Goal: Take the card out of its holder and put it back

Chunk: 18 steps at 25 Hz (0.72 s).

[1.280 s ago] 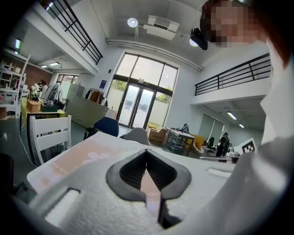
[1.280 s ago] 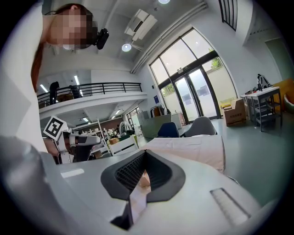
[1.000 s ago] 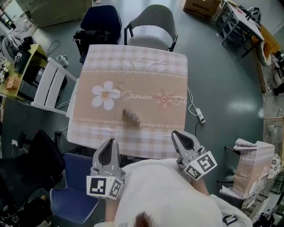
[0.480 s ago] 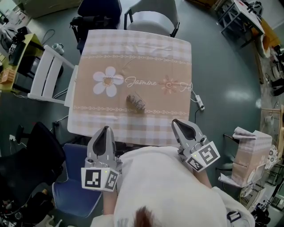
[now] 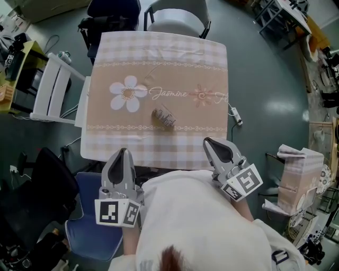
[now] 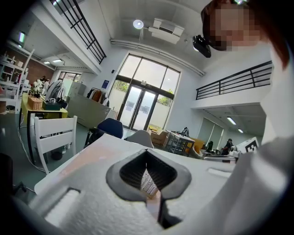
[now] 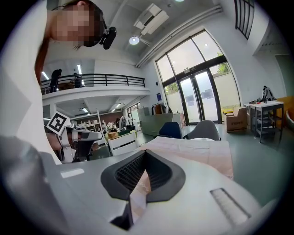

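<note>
A small card holder with a striped card in it lies on the pink checked tablecloth, just in front of the printed "Jasmine" lettering. Both grippers hang at the table's near edge, close against the person's white top. My left gripper is shut and holds nothing, well short of the holder and to its left. My right gripper is shut too and holds nothing, short of the holder and to its right. In the left gripper view the holder shows through the thin slit between the jaws.
A grey chair and a dark chair stand at the table's far side. A white slatted chair is on the left, a blue seat below the near-left corner. A power strip lies on the floor at right.
The head camera has shifted, so the table sits higher in the picture. My left gripper has drifted a little left and down. Both grippers stay shut and the holder has not moved.
</note>
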Tool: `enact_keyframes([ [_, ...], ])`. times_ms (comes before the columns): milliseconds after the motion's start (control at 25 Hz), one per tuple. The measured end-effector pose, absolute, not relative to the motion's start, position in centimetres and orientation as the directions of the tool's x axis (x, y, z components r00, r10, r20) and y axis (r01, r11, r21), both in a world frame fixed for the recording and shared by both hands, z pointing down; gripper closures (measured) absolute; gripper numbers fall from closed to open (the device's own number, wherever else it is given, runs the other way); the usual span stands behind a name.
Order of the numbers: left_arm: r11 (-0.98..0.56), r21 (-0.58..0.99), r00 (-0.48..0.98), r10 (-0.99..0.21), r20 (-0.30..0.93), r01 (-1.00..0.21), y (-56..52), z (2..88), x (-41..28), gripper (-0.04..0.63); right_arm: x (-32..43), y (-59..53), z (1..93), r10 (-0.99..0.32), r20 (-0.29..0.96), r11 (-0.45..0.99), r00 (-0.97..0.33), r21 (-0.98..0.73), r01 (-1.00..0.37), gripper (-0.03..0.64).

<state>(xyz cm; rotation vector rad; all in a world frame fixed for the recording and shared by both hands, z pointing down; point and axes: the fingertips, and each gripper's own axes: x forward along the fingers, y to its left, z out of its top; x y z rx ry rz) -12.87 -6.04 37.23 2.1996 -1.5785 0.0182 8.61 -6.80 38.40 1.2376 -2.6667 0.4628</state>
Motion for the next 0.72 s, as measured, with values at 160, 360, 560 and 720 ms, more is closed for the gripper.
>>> enact_keyframes([
  [160,-0.276,0.334,0.368,-0.894,0.257,-0.902,-6.2,37.5,-12.8,0.595,8.1,-7.0,38.5,-0.718,0.275,0.607,-0.639,-0.200,-0.769,0.617],
  [360,-0.286,0.334,0.378,-0.890,0.255,-0.898,-6.8,37.4,-12.7,0.595,7.5,-8.3,37.7,-0.728,0.246,0.613,-0.640,-0.185,-0.768,0.617],
  [560,-0.280,0.336,0.374,-0.891,0.257,-0.899,-6.8,37.2,-12.9,0.595,6.1,-11.7,37.8,-0.738,0.236,0.621,-0.633,-0.132,-0.773,0.617],
  [720,-0.255,0.336,0.350,-0.899,0.264,-0.907,-6.7,37.2,-13.6,0.595,4.0,-15.0,39.6,-0.694,0.263,0.656,-0.671,-0.155,-0.739,0.541],
])
